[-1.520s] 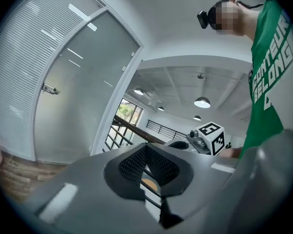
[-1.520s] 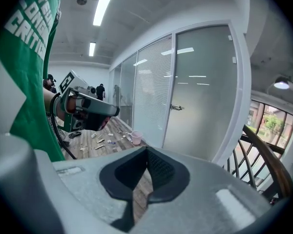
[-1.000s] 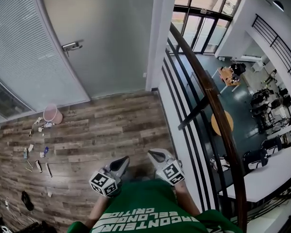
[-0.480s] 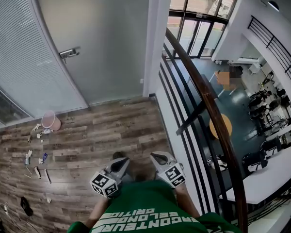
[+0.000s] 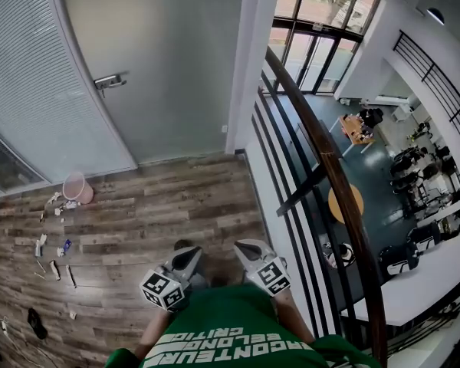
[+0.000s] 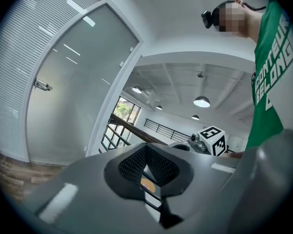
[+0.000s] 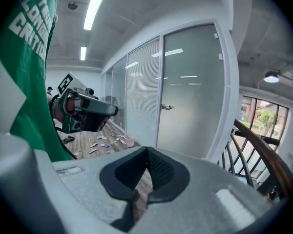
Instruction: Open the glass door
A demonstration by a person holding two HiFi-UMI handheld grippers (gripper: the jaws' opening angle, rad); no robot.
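The frosted glass door [image 5: 161,60] stands closed in its white frame across the wooden floor, with a metal lever handle [image 5: 110,81] on its left side. Both grippers are held low against the person's green shirt, far from the door. My left gripper [image 5: 188,257] is shut and holds nothing, and so is my right gripper [image 5: 247,248]. The left gripper view shows the door [image 6: 73,96] and handle [image 6: 41,86] beyond my shut left gripper [image 6: 145,149]. In the right gripper view the door [image 7: 190,91] and handle [image 7: 166,107] lie ahead of my shut right gripper [image 7: 147,154].
A pink bucket [image 5: 77,187] and scattered litter [image 5: 50,244] lie on the floor at the left. A wall of blinds [image 5: 23,90] adjoins the door. A white pillar [image 5: 249,60] and a wooden-topped railing [image 5: 322,175] border the right, over a lower hall.
The door and floor have shifted slightly in the head view as the person moves. Both grippers remain shut and held near the chest.
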